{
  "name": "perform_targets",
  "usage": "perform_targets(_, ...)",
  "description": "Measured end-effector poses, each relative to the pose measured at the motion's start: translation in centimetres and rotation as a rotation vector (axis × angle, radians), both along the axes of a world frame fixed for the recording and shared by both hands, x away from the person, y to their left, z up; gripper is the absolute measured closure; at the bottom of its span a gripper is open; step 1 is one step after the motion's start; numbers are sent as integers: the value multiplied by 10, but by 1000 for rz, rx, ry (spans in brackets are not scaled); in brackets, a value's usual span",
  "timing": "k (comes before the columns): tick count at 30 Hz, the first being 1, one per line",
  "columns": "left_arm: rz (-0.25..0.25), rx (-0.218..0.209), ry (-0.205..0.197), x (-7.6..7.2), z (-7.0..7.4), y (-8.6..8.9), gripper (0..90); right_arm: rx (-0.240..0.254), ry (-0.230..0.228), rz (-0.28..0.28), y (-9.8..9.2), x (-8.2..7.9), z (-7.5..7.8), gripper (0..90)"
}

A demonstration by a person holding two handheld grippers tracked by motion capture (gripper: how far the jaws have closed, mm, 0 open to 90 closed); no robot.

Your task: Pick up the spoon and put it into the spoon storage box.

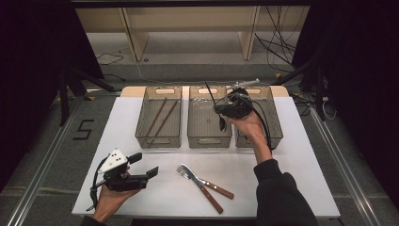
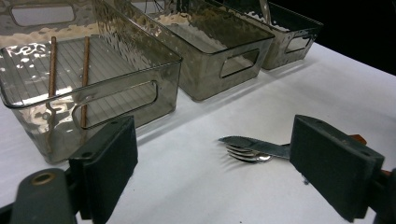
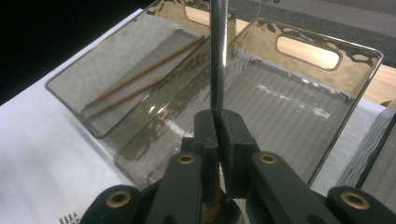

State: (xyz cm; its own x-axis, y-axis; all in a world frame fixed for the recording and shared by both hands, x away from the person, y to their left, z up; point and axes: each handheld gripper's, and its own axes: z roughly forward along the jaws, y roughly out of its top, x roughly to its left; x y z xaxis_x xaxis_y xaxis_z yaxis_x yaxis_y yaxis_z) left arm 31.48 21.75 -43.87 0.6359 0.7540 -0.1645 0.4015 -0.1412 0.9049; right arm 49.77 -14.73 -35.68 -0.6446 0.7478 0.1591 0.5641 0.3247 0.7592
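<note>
Right gripper (image 1: 225,111) pinches a thin metal utensil (image 3: 216,56) tight between its pads, handle poking up, held over the middle bin (image 1: 209,138). Left of that bin, another bin (image 1: 158,139) holds two chopsticks (image 1: 160,117); a third bin (image 1: 275,136) sits to its right. Left gripper (image 1: 143,165) hangs wide open and empty over the table (image 1: 155,197), near side of the middle bin, with fork (image 1: 188,174) and knife (image 1: 200,182) crossed in front.
</note>
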Motion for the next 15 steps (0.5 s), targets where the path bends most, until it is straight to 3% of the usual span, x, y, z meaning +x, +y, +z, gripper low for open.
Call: perform_targets(15,-1,0,-3,0,0,0,149,-16,27,-31,4,11,-14,863)
